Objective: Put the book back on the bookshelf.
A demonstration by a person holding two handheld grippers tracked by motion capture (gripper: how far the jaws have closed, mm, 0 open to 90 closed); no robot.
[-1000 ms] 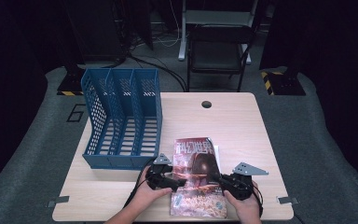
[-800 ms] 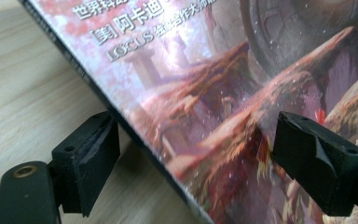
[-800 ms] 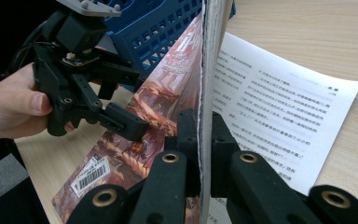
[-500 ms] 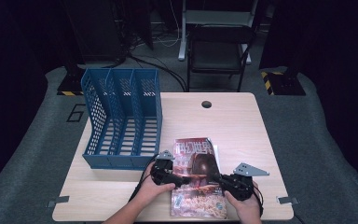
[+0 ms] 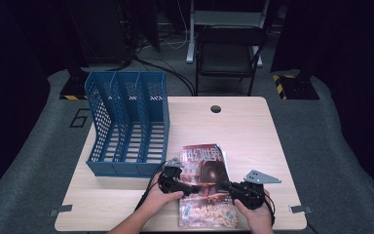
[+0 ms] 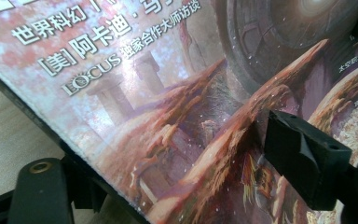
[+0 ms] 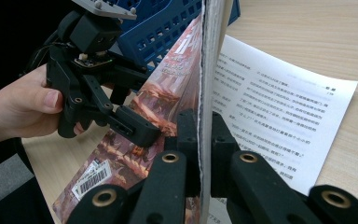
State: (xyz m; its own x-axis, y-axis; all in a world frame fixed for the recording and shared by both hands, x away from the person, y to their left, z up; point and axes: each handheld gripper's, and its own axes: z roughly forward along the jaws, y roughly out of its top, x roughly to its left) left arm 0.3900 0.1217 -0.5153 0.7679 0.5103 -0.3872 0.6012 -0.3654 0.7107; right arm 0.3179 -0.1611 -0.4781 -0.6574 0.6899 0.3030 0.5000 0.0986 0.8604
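A magazine [image 5: 205, 168] with a red-brown cover lies near the table's front edge. My right gripper [image 5: 230, 188] is shut on its right side; in the right gripper view the jaws [image 7: 200, 135] clamp the cover and pages [image 7: 208, 70], which stand edge-on, raised off a white printed page [image 7: 284, 107]. My left gripper [image 5: 187, 187] reaches over the magazine's left edge. Its jaws have just been closing, with the cover [image 6: 177, 93] between them: one finger [image 6: 303, 156] sits just above the cover and the other [image 6: 42, 191] below the edge. The left gripper [image 7: 130, 122] is also in the right gripper view.
A blue three-slot file rack [image 5: 129, 124] stands at the table's left, just behind the left hand. The light wooden table [image 5: 243, 131] has a cable hole [image 5: 216, 108] at the back. A black chair [image 5: 226, 53] stands beyond the table.
The left gripper has edged right over the magazine's left edge. The right gripper has stayed put, still gripping the magazine.
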